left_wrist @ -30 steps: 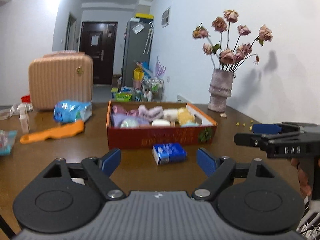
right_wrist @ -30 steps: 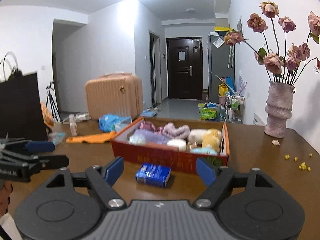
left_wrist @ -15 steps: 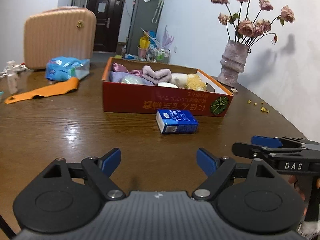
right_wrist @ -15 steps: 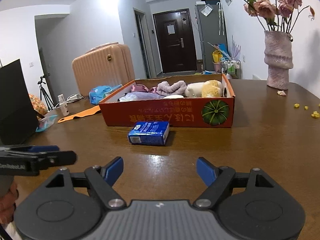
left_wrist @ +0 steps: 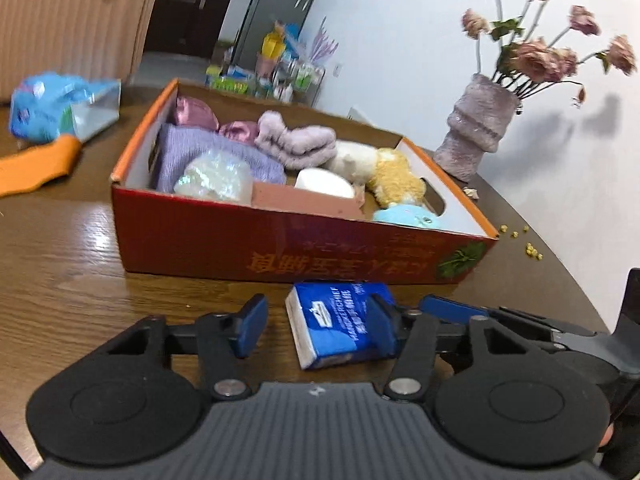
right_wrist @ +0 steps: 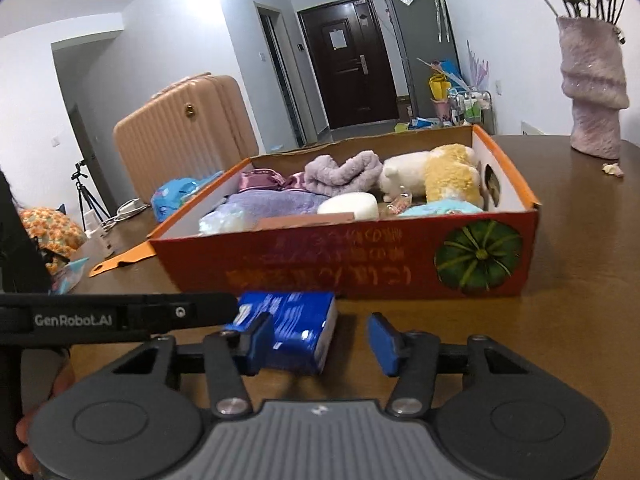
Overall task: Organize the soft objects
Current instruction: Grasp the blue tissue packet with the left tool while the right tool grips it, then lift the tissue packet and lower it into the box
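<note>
A blue tissue pack lies on the brown table just in front of a red cardboard box. The box holds a lilac towel, a purple cloth, a white and yellow plush and other soft things. My left gripper straddles the pack with its jaws closing; its right pad overlaps the pack and its left pad stands clear. My right gripper comes at the same pack from the right, jaws closing, its right pad clear. Each gripper shows in the other's view.
A textured vase of dried roses stands at the table's right rear, with yellow crumbs near it. A blue packet and an orange strip lie left of the box. A peach suitcase stands behind.
Both grippers have moved forward and down to the blue tissue pack, and their jaws have narrowed around it. The pack and the box have not shifted.
</note>
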### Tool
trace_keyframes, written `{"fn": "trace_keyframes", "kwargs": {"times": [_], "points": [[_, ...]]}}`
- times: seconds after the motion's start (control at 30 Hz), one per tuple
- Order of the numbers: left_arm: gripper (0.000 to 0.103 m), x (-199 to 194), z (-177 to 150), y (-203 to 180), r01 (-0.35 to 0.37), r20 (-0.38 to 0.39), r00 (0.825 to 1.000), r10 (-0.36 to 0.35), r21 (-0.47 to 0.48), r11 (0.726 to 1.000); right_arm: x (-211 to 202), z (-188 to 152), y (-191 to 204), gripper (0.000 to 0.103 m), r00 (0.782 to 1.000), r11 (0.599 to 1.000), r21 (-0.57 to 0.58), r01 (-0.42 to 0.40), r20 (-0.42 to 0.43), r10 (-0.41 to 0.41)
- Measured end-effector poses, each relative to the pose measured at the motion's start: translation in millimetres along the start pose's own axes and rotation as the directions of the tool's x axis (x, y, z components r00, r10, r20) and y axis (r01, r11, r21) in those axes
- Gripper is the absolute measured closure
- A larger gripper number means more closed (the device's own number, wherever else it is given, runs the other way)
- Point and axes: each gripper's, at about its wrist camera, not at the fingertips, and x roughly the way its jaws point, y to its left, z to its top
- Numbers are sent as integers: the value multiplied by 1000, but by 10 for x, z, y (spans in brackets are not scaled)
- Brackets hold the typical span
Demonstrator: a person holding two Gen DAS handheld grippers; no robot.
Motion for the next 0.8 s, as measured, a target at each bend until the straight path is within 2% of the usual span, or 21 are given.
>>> {"fn": "trace_keyframes", "kwargs": {"times": [0.07,0.13,0.2,0.67,0.8], "points": [[63,92,-18,37,16,-27,1000,-16,-4,1000,87,25,-40,58,1000,999,21,-28,-7,28],[65,145,-54,78,54,-42,998,-55,-17,998,150,4,-72,71,998,998,30,-57,-24,57],[66,162,-58,97,79,-44,996,-80,-26,997,170,-13,-92,76,996,996,42,-83,-18,83],[67,186,-56,151,98,-43,994,-101,-71,993,172,-26,-129,77,995,993,63,-101,-15,102],[69,67,-83,108,93,-69,993,-100,-101,991,109,-48,-113,78,994,992,83,-99,-28,102]]}}
